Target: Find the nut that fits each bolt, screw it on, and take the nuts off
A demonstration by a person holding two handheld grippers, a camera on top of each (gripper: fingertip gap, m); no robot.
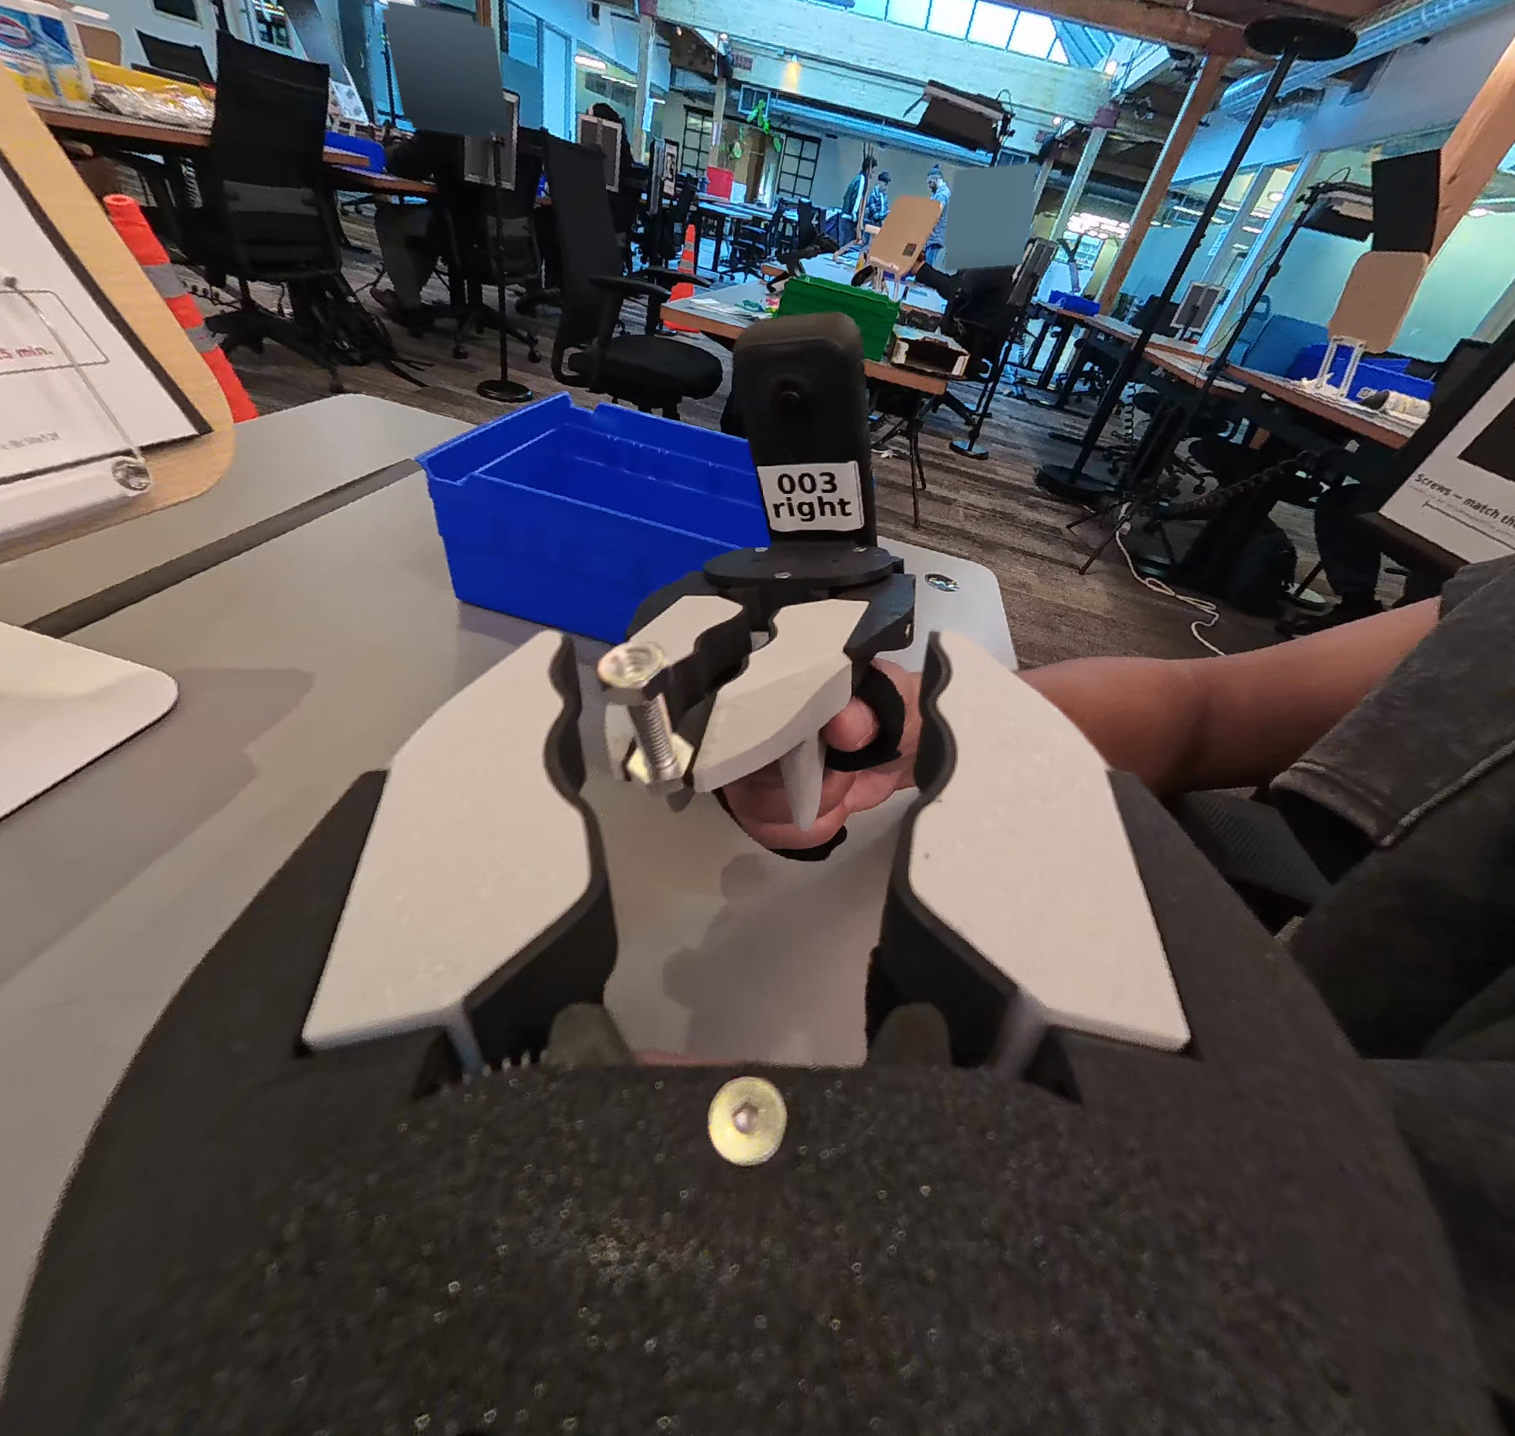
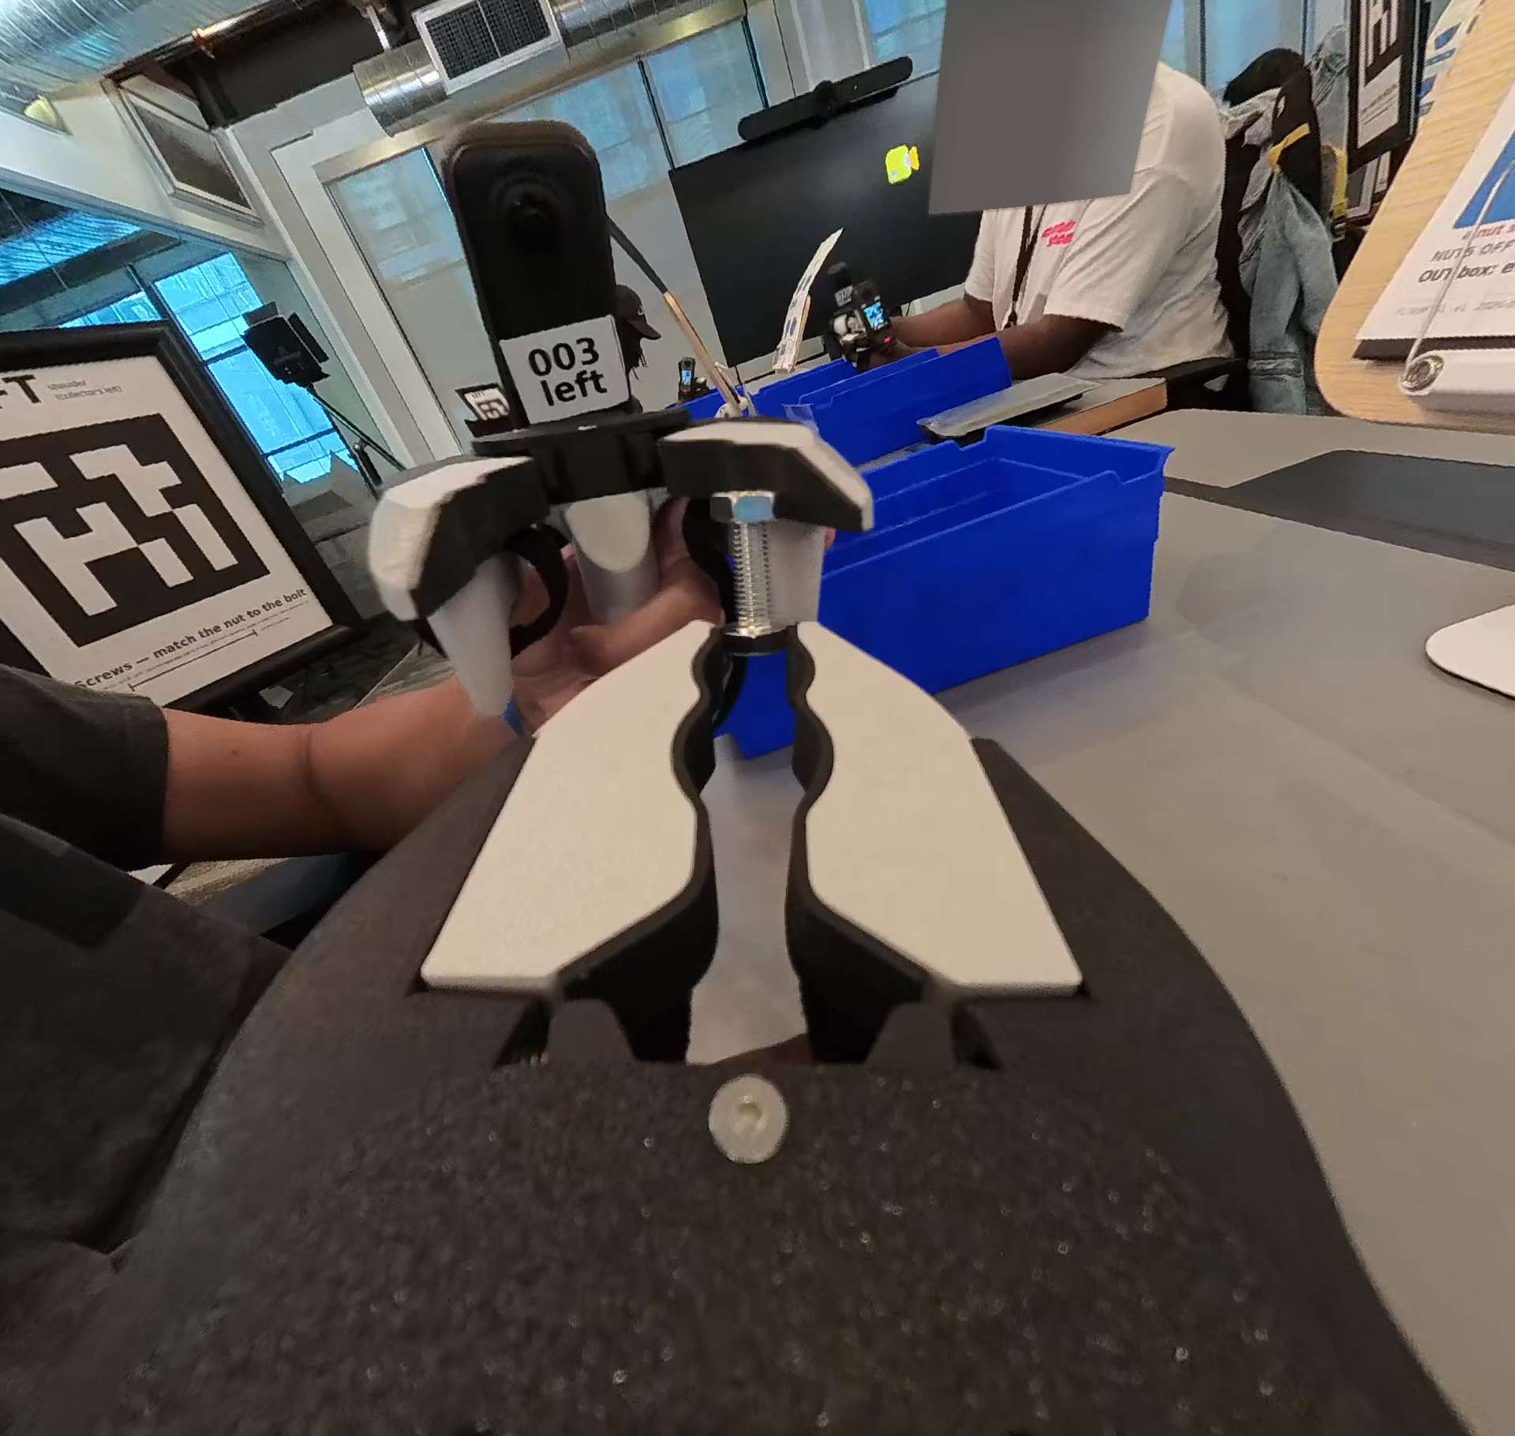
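Right gripper (image 2: 750, 642) jaws nearly closed on the bolt's (image 2: 752, 569) lower end; shank upright, hex head up, above the desk (image 2: 1230, 823). Left gripper (image 1: 742, 708) jaws wide open, empty, its fingertip (image 2: 807, 478) just beside the head.

Two grippers, the left gripper (image 1: 750, 675) and the right gripper (image 2: 752, 646), both in front of the blue bin (image 1: 574, 511). Two hands, one on each gripper: the left hand (image 2: 598, 651) and the right hand (image 1: 857, 774). One bolt (image 2: 750, 569) in front of the blue bin, with one nut (image 1: 652, 769) on it. At least two more blue bins (image 2: 893, 384) behind the blue bin. Two orange cones (image 1: 176, 298) beyond the blue bin. Three standing people (image 1: 881, 200) far behind the blue bin, and one seated person (image 2: 1090, 265) behind it
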